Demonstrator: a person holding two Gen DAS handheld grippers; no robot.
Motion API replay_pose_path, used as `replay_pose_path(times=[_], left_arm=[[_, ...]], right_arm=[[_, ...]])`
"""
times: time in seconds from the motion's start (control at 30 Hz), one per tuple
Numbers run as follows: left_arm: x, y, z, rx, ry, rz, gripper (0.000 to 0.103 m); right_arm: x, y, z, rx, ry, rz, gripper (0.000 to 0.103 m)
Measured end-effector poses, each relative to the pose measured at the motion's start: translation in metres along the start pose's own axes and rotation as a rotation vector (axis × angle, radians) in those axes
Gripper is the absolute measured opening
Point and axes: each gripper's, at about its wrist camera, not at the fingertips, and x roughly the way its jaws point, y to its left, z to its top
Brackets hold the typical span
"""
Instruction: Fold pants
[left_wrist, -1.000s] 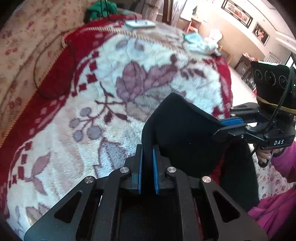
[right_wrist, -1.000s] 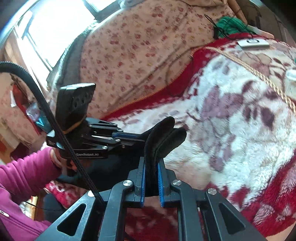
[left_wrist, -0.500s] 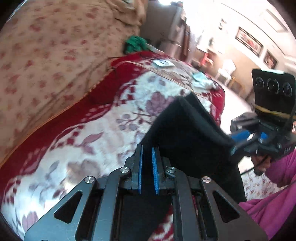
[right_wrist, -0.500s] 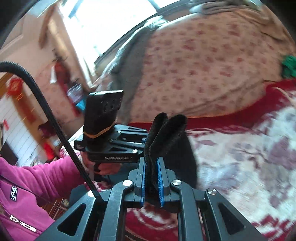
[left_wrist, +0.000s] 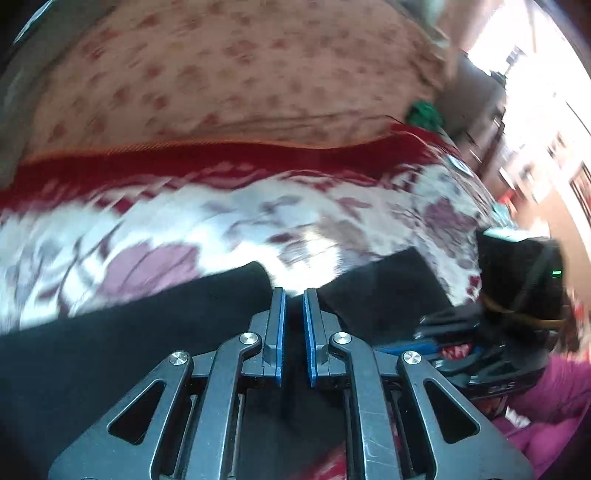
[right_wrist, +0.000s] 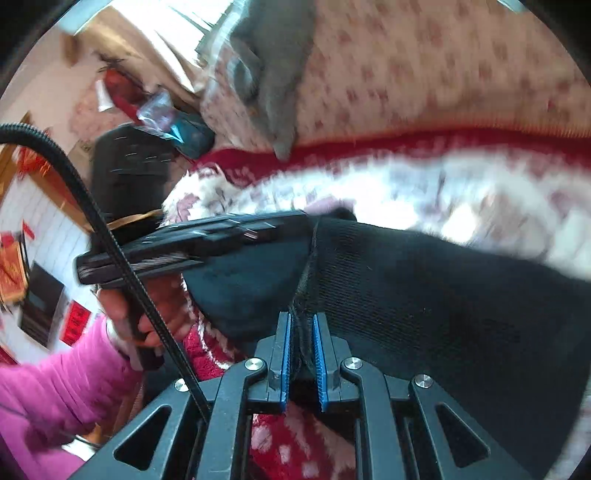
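The black pants (left_wrist: 122, 332) lie spread across a red-and-white floral blanket (left_wrist: 221, 218) on the bed. My left gripper (left_wrist: 293, 295) is shut on a fold of the pants, which spread to both sides of the jaws. My right gripper (right_wrist: 302, 319) is shut on a seam edge of the pants (right_wrist: 443, 295). The left gripper also shows in the right wrist view (right_wrist: 236, 227), touching the same cloth just to the left. The right gripper shows in the left wrist view (left_wrist: 436, 328), low at the right. Both views are blurred by motion.
A floral-print quilt (left_wrist: 221, 74) rises behind the blanket. A green cloth (left_wrist: 423, 112) and a white device (left_wrist: 458, 164) lie at the far end of the bed. A grey cloth (right_wrist: 273, 74) hangs over the quilt. My pink sleeve (right_wrist: 48, 387) is at lower left.
Both grippers have come down and swung left with the pants. The cloth, held up in a bunched fold before, now lies spread low over the blanket.
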Motion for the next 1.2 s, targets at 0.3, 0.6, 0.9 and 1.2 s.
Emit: replay_pose_path(times=[0.3, 0.6, 0.9, 1.2], left_arm=[[-0.014, -0.003, -0.016, -0.062, -0.036, -0.021, 0.008], [-0.016, -0.041, -0.028, -0.054, -0.029, -0.073, 0.036], [0.005, -0.08, -0.035, -0.06, -0.014, -0.03, 0.037], [0.021, -0.049, -0.055, -0.216, -0.019, -0.017, 0.046]], right_arm=[[-0.021, -0.008, 0.003, 0.073, -0.046, 0.052, 0.015], [-0.123, -0.031, -0.015, 0.055, -0.237, -0.284, 0.049], [-0.115, -0.087, -0.033, 0.257, -0.194, -0.234, 0.05], [-0.103, -0.087, -0.025, 0.255, -0.21, -0.073, 0.027]])
